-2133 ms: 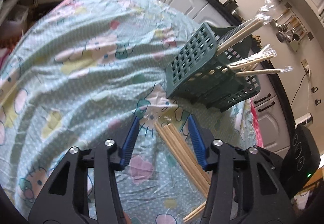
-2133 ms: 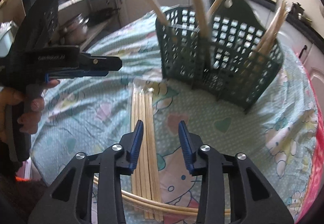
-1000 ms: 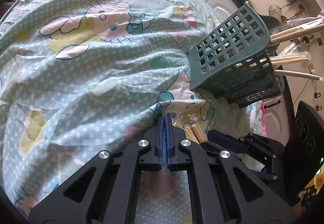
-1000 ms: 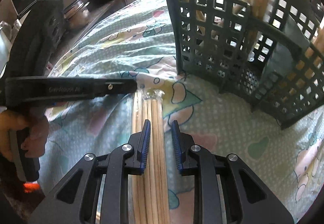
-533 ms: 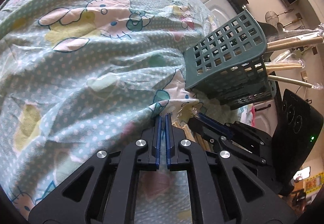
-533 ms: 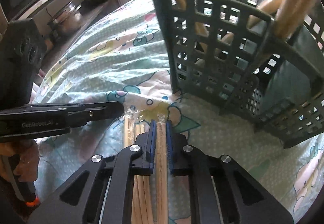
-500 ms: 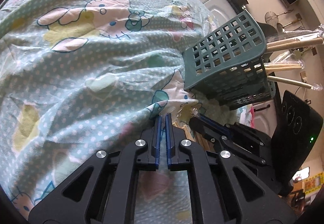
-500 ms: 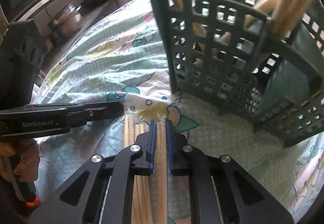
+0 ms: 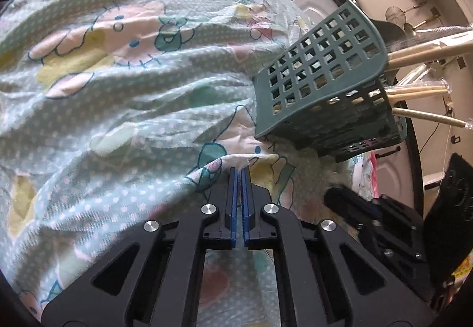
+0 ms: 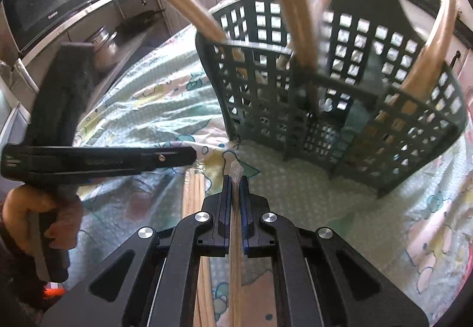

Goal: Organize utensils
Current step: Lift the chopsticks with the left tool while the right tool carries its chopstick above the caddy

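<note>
Now wrapped chopsticks [image 10: 235,193] inside right claw [image 10: 235,179].

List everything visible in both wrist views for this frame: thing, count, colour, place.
wrapped chopstick pair: one, pale wood in clear wrap, between the right jaws.
loose chopsticks: several, pale wood, on the cloth left of the held pair.
basket: one, dark green, on the cloth ahead.
chopsticks in basket: several, pale wood, sticking out above the rim.
tablecloth: one, teal with cartoon print, wrinkled.
microwave: one, black, left counter.
left gripper: black with blue pads, jaws closed on a tablecloth fold.
right gripper: same, closed on the wrapped pair.
</note>
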`<state>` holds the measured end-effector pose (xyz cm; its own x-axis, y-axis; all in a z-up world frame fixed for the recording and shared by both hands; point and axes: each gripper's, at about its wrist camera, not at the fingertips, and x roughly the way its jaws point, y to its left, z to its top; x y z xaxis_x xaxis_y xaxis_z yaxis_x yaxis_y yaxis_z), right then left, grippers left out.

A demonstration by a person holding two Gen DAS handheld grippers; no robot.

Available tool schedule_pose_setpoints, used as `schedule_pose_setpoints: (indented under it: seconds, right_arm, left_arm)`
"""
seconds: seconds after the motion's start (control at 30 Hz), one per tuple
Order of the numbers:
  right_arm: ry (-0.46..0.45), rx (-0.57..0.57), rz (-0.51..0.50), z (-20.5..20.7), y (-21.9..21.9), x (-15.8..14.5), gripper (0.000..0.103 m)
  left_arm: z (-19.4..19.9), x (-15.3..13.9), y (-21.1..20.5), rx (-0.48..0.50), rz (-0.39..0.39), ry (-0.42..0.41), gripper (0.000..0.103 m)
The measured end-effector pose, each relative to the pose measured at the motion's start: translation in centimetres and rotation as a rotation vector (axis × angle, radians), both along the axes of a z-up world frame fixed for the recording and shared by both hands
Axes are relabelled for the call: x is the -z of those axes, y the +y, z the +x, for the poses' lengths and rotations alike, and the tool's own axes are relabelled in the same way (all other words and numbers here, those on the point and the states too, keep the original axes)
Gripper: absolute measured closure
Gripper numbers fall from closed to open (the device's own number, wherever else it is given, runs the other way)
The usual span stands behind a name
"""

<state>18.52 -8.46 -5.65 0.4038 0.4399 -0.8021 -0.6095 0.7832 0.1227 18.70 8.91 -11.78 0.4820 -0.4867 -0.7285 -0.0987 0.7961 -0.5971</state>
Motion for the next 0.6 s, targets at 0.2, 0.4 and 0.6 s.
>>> schedule_pose_setpoints:
  seconds: [0.2, 0.4, 0.6]
  right_arm:
    - [-0.056, 0.001, 0.054, -0.8, -0.9, -2.9, 0.097]
    - [-0.119, -0.005, 0.110, -1.9, -2.0, -6.4, 0.097]
    - [-0.165, -0.013, 0.144, -2.4, -2.2, -8.7, 0.097]
  left_arm:
    - [-1.1, -2.9, 0.7, -0.013, -0.004, -0.080, 0.103]
    - [-2.1, -5.7, 0.9, -0.009, 0.020, -0.145, 0.103]
    - [-3.0, -7.8, 0.6, 0.010, -0.001, -0.199, 0.103]
